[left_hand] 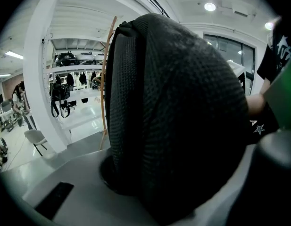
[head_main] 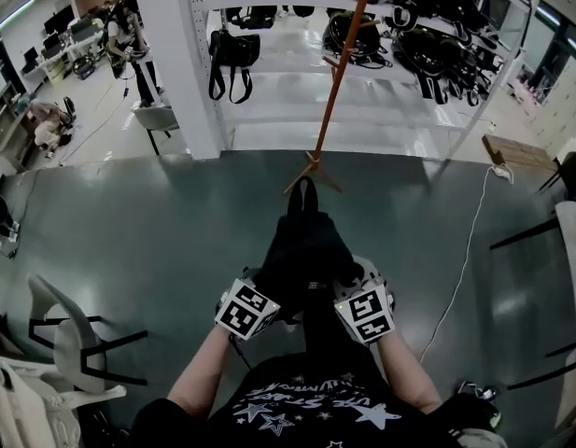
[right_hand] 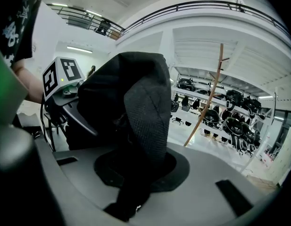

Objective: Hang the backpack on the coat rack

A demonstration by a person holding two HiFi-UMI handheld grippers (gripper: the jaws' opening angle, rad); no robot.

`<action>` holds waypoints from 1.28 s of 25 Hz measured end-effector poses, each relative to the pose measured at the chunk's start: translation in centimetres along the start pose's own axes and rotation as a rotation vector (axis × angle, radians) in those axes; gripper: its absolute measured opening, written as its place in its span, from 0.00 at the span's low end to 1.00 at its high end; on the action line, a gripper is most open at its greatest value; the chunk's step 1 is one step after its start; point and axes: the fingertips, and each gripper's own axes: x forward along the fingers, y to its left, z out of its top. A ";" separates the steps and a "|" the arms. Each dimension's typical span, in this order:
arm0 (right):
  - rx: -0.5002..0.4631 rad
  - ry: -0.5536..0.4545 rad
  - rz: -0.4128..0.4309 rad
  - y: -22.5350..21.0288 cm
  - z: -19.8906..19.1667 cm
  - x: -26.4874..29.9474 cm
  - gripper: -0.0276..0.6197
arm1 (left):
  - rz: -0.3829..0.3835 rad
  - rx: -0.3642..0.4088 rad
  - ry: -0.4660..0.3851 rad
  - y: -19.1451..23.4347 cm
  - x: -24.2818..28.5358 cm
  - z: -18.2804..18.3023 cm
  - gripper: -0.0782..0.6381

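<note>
A black backpack [head_main: 306,245] hangs in front of me between both grippers, its top loop pointing toward the coat rack [head_main: 336,77], a thin orange-brown pole with pegs whose foot [head_main: 313,171] stands on the dark floor just beyond. My left gripper [head_main: 261,292] is shut on the backpack's left side, and the mesh fabric [left_hand: 178,117] fills the left gripper view. My right gripper [head_main: 355,289] is shut on the right side, where a padded mesh strap [right_hand: 146,112] runs down between its jaws. The rack appears as a slanted pole [left_hand: 106,79] [right_hand: 209,95] in both gripper views.
White shelves [head_main: 381,110] with several black bags stand behind the rack, beside a white pillar [head_main: 185,59]. White chairs [head_main: 73,329] are at my lower left. A white cable [head_main: 465,250] trails across the floor on the right, near a table edge [head_main: 572,241].
</note>
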 end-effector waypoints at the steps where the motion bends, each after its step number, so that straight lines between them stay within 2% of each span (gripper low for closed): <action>1: -0.002 -0.001 0.007 -0.3 0.1 0.8 0.16 | 0.000 -0.009 0.001 0.6 0.3 0.2 0.24; 5: 0.002 -0.007 0.042 -2.0 0.4 4.4 0.16 | 0.017 -0.042 0.025 3.6 2.0 0.8 0.24; 10: 0.023 -0.009 0.089 -6.2 0.4 10.8 0.16 | 0.055 -0.069 0.061 8.8 6.2 2.7 0.24; 23: 0.004 -0.080 0.137 -23.5 6.0 25.5 0.16 | 0.144 -0.075 0.053 23.8 17.8 16.0 0.24; 32: 0.019 -0.086 0.153 -30.8 7.2 32.1 0.16 | 0.152 -0.083 0.074 30.0 23.5 20.8 0.24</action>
